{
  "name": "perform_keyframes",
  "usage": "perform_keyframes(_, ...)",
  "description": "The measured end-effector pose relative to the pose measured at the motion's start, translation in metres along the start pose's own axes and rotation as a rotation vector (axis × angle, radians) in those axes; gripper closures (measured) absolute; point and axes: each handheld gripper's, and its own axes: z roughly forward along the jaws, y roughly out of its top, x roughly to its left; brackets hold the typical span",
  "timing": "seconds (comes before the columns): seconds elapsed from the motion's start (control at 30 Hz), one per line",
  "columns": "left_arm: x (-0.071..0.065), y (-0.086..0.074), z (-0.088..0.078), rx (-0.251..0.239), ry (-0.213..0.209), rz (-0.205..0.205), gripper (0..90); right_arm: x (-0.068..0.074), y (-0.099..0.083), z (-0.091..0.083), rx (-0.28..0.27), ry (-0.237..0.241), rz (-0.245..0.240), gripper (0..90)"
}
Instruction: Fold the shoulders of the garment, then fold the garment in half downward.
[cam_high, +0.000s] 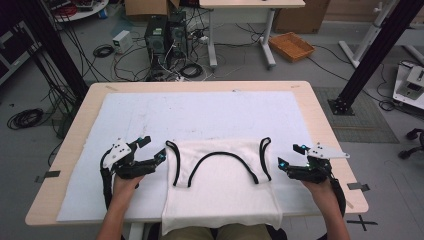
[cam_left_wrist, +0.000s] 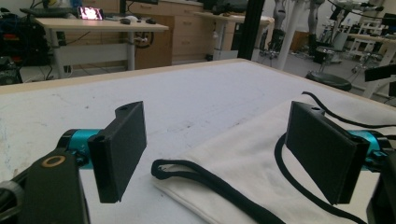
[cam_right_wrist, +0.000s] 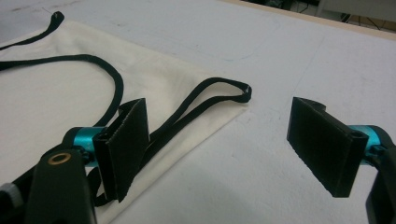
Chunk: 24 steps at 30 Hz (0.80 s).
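At the near edge of the counter (cam_high: 320, 107), at six o'clock on the white mat (cam_high: 200, 117), lies a white cloth top (cam_high: 222, 195) trimmed in black. It lies flat and smooth, its lower hem hanging over the counter's front edge. A black neckline curves across its upper middle, and a black strap loop (cam_high: 172, 162) lies at its ten o'clock corner, another strap loop (cam_high: 265, 157) at its two o'clock corner.

The left gripper (cam_high: 150, 150) sits at nine o'clock of the top, just beside the left strap; its fingers (cam_left_wrist: 123, 149) are spread wide with nothing between them, one over bare mat and the other over the cloth. The right gripper (cam_high: 290, 156) sits at three o'clock, just beside the right strap; its fingers (cam_right_wrist: 126, 144) are likewise spread wide and hold nothing, one above the strap and the cloth's edge, the other above bare mat. Nothing lies between either gripper and the top.

Beyond the counter, at twelve o'clock on the floor, stand computer towers (cam_high: 165, 32) among tangled cables, and at one o'clock an orange tray (cam_high: 291, 46), whose contents cannot be told.
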Motion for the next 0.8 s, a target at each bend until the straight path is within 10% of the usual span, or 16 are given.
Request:
perform_keyframes(0.4, -0.001, -0.001, 0.002, 0.037, 0.013, -0.008, 20.7, 0.004, 0.002, 0.011, 0.023, 0.005, 0.006, 20.7)
perform_keyframes(0.8, 0.020, 0.012, 0.026, 0.196, 0.100, -0.073, 21.1, -0.005, 0.015, 0.059, 0.137, 0.043, 0.066, 20.7)
